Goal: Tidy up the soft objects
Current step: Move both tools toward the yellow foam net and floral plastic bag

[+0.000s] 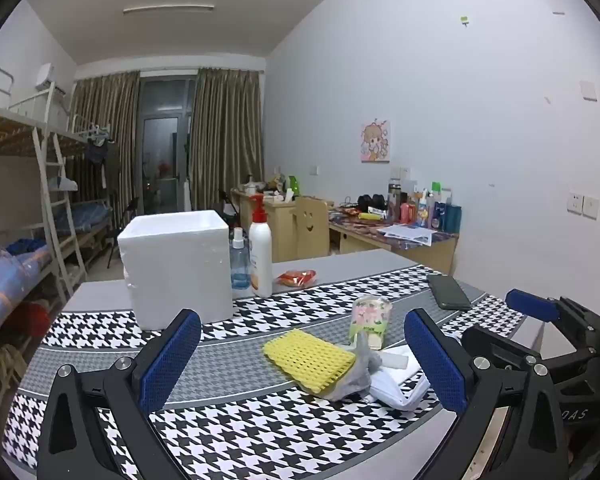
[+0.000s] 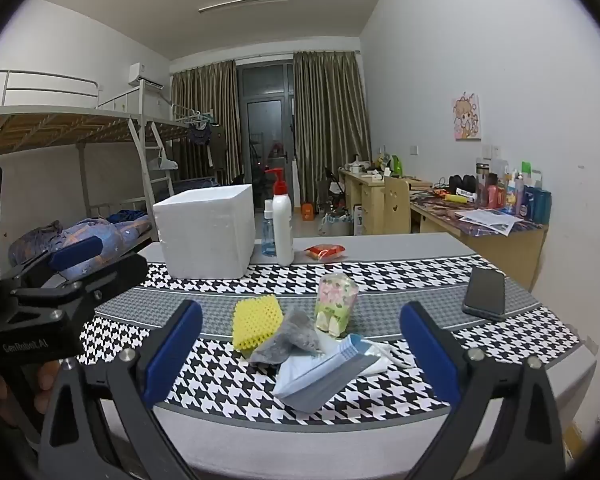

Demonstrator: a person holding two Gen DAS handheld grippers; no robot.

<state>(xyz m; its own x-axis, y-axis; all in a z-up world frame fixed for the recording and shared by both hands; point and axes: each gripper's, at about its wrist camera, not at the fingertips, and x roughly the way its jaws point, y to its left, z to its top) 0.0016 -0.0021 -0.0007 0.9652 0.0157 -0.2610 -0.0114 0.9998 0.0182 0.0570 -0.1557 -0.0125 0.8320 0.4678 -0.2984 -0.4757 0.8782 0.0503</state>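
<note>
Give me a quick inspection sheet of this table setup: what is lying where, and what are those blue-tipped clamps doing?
Surface: table under a houndstooth cloth.
Job's things: yellow foam net, grey cloth, stack of face masks and a small floral packet bunched near the front edge; white foam box behind them.
Clutter: pump bottle, spray bottle, red snack packet, dark phone.
Grippers: left gripper and right gripper both open, holding nothing, short of the pile.
Cables: nothing seen.
Surroundings: bunk beds, curtains, cluttered desks.
</note>
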